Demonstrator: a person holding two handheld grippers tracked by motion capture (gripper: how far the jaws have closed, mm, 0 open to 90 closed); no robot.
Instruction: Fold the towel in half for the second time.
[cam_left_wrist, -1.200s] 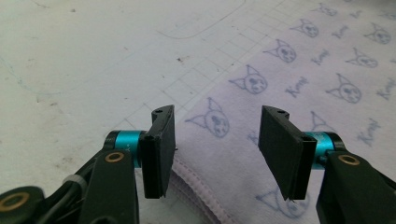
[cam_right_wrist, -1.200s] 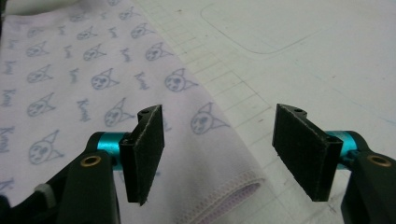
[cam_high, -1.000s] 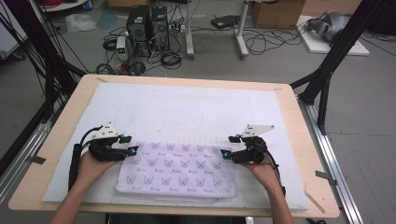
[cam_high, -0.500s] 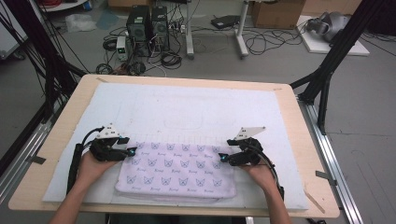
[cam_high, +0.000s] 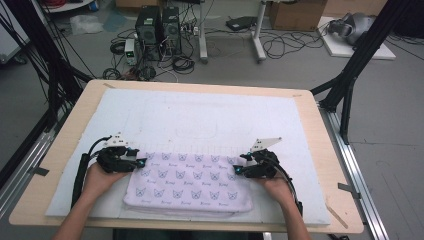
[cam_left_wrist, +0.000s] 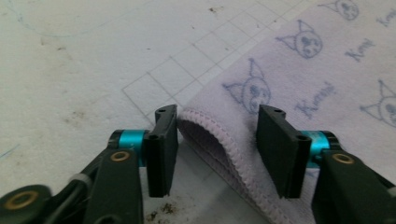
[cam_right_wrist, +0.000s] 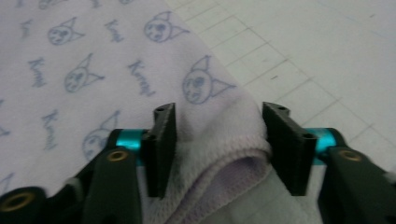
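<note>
A folded lilac towel (cam_high: 190, 182) printed with blue cat faces lies on the white mat (cam_high: 200, 115) near the table's front edge. My left gripper (cam_high: 142, 162) is at its far left corner. In the left gripper view the towel (cam_left_wrist: 299, 60) lies flat, and the gripper (cam_left_wrist: 217, 112) straddles its stitched corner with slack at the pads; its jaws have just been closing. My right gripper (cam_high: 236, 170) is at the far right corner. In the right gripper view its jaws (cam_right_wrist: 220, 109) have just been closing, and the towel (cam_right_wrist: 93, 56) humps up, pinched between both pads.
The mat covers most of the wooden table (cam_high: 325, 150), with faint grid lines drawn behind the towel. Black frame legs (cam_high: 350, 85) stand at the table's right side. Computers and cables (cam_high: 160, 30) sit on the floor beyond the far edge.
Both hands have stayed at the towel's far corners. The right gripper's jaws have narrowed onto its corner, and its grey plate has tilted slightly.
</note>
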